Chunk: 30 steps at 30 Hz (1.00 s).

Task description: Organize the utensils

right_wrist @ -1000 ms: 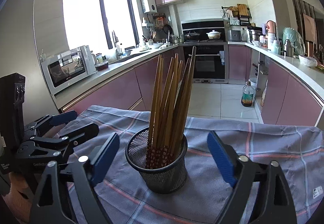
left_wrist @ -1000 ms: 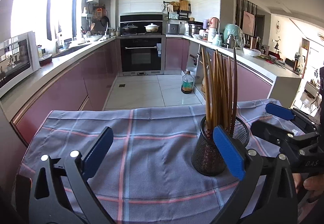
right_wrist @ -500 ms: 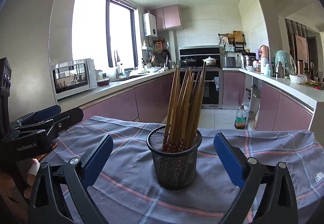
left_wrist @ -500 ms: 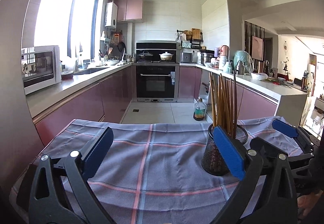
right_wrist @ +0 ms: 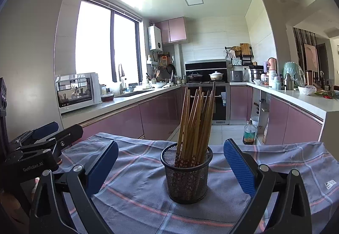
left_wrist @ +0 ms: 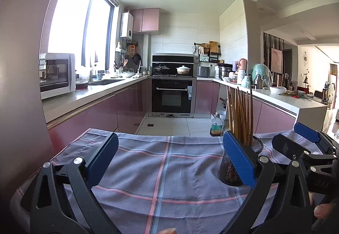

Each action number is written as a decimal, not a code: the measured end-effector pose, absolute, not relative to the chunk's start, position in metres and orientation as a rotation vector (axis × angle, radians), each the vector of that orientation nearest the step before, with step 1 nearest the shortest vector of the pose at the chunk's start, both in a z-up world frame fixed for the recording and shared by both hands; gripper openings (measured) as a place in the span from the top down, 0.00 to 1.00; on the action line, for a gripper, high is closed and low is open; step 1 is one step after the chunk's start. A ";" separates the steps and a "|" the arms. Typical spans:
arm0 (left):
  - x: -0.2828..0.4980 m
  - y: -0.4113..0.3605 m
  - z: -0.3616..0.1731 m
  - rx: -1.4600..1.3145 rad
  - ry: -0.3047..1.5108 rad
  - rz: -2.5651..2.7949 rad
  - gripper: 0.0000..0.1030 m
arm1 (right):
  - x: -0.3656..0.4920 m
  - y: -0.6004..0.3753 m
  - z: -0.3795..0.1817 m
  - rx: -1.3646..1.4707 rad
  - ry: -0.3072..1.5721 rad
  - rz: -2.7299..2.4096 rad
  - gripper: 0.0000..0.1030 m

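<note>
wooden chopsticks [right_wrist: 196,121] bundled upright in black mesh cup [right_wrist: 186,179].

Only the mesh cup [right_wrist: 186,172] of chopsticks [right_wrist: 196,121] interrupts the bare cloth [left_wrist: 161,172].

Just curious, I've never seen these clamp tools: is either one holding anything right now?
No. Both the left hand-held gripper and the right hand-held gripper are open and empty; the chopsticks stand untouched.
</note>
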<state>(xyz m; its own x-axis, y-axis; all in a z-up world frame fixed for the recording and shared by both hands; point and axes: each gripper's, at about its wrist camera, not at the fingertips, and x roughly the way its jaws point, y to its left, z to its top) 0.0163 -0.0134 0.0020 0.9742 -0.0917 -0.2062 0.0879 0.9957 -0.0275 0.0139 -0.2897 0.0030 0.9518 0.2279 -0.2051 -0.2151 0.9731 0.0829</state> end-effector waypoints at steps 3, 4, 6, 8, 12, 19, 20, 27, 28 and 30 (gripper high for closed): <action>0.014 -0.013 0.003 -0.023 0.209 -0.090 0.06 | 0.011 -0.289 0.004 0.063 0.208 0.229 0.07; 0.015 -0.013 0.003 -0.022 0.208 -0.088 0.06 | 0.010 -0.289 0.005 0.061 0.205 0.227 0.07; 0.013 -0.011 0.004 -0.025 0.207 -0.087 0.06 | 0.008 -0.289 0.006 0.062 0.198 0.229 0.07; 0.013 -0.012 0.004 -0.023 0.205 -0.084 0.06 | 0.008 -0.288 0.006 0.062 0.194 0.223 0.07; 0.010 -0.014 0.004 -0.012 0.204 -0.078 0.06 | 0.006 -0.288 0.007 0.058 0.188 0.225 0.07; 0.010 -0.016 0.004 -0.011 0.207 -0.079 0.06 | 0.004 -0.287 0.007 0.056 0.187 0.225 0.07; 0.011 -0.016 0.004 -0.010 0.208 -0.079 0.06 | 0.004 -0.288 0.007 0.057 0.188 0.226 0.07; 0.010 -0.017 0.004 -0.005 0.211 -0.073 0.06 | 0.003 -0.287 0.008 0.061 0.182 0.221 0.07; 0.011 -0.017 0.004 -0.006 0.211 -0.074 0.06 | 0.003 -0.287 0.008 0.060 0.181 0.219 0.07; 0.010 -0.018 0.003 -0.003 0.213 -0.075 0.06 | 0.003 -0.287 0.009 0.058 0.180 0.219 0.07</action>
<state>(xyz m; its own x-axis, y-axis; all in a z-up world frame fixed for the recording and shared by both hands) 0.0105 -0.0177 0.0035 0.9747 -0.0750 -0.2108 0.0744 0.9972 -0.0107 0.0030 -0.2872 0.0088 0.9602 0.2212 -0.1707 -0.2107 0.9745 0.0772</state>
